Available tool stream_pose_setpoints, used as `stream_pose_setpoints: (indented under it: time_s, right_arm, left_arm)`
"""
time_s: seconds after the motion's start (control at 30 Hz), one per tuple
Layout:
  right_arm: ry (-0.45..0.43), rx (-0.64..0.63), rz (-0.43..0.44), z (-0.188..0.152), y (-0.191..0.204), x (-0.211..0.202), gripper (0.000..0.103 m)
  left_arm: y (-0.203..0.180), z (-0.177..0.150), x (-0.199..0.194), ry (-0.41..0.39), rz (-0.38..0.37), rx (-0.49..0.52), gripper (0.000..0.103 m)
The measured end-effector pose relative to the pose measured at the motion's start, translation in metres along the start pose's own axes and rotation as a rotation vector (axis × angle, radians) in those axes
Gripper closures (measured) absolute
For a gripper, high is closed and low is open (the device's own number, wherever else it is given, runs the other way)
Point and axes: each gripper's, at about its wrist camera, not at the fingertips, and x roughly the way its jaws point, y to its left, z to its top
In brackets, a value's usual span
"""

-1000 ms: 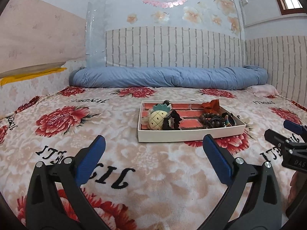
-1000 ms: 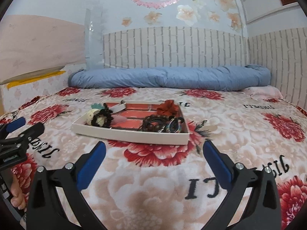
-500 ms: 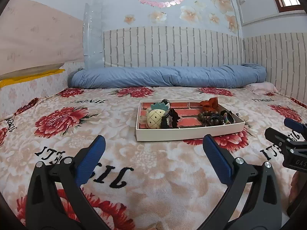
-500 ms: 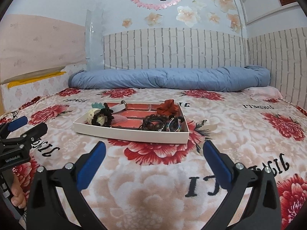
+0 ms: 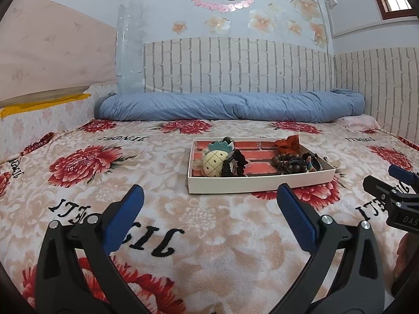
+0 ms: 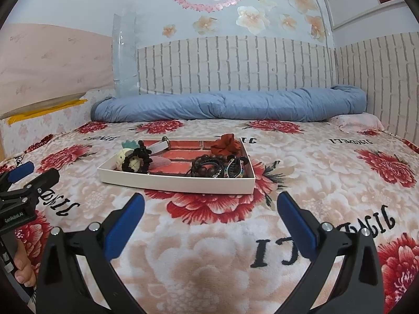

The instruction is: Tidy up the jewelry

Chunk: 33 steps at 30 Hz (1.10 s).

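Note:
A shallow white tray [image 5: 259, 181] [image 6: 178, 181] with a red brick-print floor lies on the flowered bed. It holds a pineapple-shaped piece [image 5: 213, 163] [image 6: 124, 155], a black scrunchie [image 5: 235, 163] [image 6: 137, 158], dark bead bracelets [image 5: 285, 162] [image 6: 207, 166], a rust-red bow [image 5: 288, 142] [image 6: 225, 144] and a hair claw [image 6: 235, 168]. My left gripper [image 5: 209, 201] hovers open short of the tray's near wall, nothing between its blue pads. My right gripper [image 6: 209, 204] is open too, just in front of the tray. Each gripper shows at the other view's edge.
A rolled blue quilt [image 5: 230, 107] [image 6: 230, 104] lies along the brick-pattern wall at the back. A pink pillow [image 6: 361, 124] sits at the far right. A hand [image 6: 25, 269] grips the left tool's handle. The flowered blanket [image 5: 104, 183] stretches left of the tray.
Both views have dropped slightly and shifted a little closer to the tray. Both grippers stay open and nothing in the tray has moved.

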Motion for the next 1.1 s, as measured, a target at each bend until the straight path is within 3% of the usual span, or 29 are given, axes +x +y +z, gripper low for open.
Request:
stream_pose_setpoints:
  time_s: [1.1]
  right_arm:
    - [0.016, 0.006, -0.004, -0.0008, -0.0031, 0.0008, 0.004]
  left_arm:
    - [0.0015, 0.0003, 0.0017, 0.003, 0.01, 0.017, 0.005]
